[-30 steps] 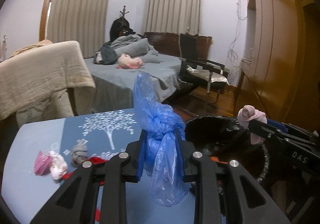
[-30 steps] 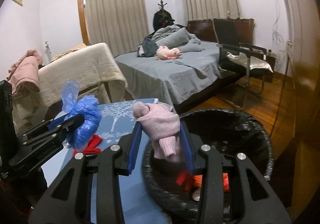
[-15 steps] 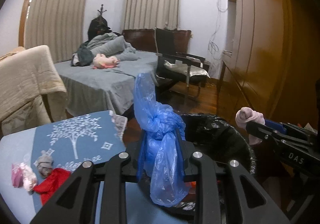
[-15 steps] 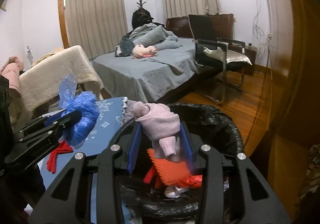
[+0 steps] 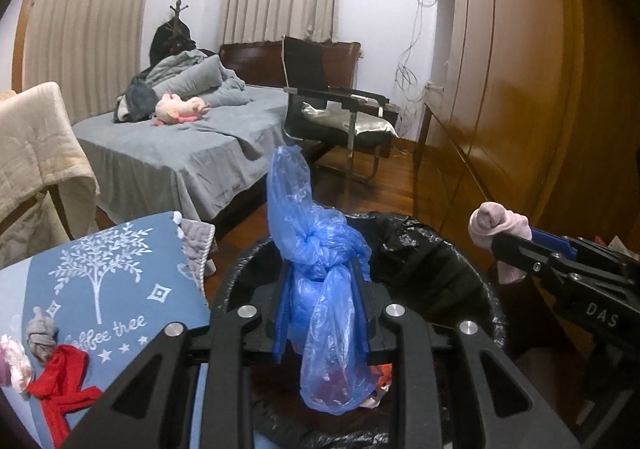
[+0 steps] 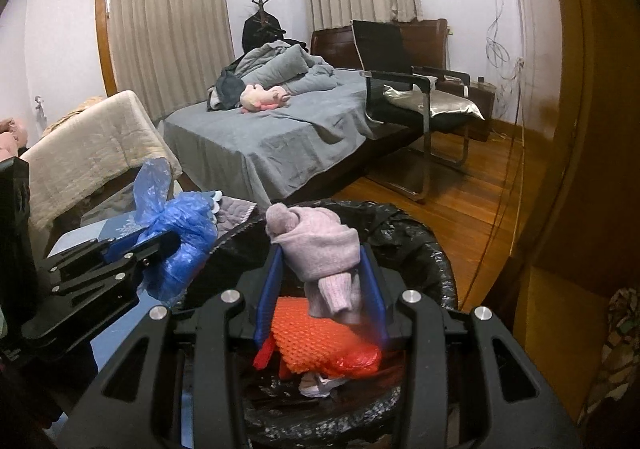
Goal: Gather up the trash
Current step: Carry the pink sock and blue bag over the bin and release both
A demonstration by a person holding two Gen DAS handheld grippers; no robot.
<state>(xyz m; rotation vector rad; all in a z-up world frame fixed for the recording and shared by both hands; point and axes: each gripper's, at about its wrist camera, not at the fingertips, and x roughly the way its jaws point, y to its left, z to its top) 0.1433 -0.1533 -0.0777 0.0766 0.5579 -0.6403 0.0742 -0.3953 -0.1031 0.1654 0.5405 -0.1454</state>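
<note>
My left gripper [image 5: 322,313] is shut on a knotted blue plastic bag [image 5: 316,277] and holds it over the near rim of the black-lined trash bin [image 5: 432,249]. My right gripper [image 6: 322,289] is shut on a rolled pale pink sock [image 6: 320,249] and holds it above the bin's [image 6: 416,233] opening. Inside the bin lie an orange mesh piece [image 6: 320,345] and other scraps. The blue bag [image 6: 176,237] also shows at the left of the right wrist view, and the pink sock [image 5: 498,231] at the right of the left wrist view.
A blue table mat with a white tree print [image 5: 108,289] lies left of the bin, with a red scrap [image 5: 64,381], a grey knotted scrap [image 5: 42,333] and a pink-white wad [image 5: 12,361] on it. A bed [image 5: 180,157], a black chair [image 5: 340,109] and a wooden wardrobe [image 5: 520,89] stand beyond.
Both grippers have moved right, from over the table to over the trash bin, each still holding its item. The bin's contents have come into view.
</note>
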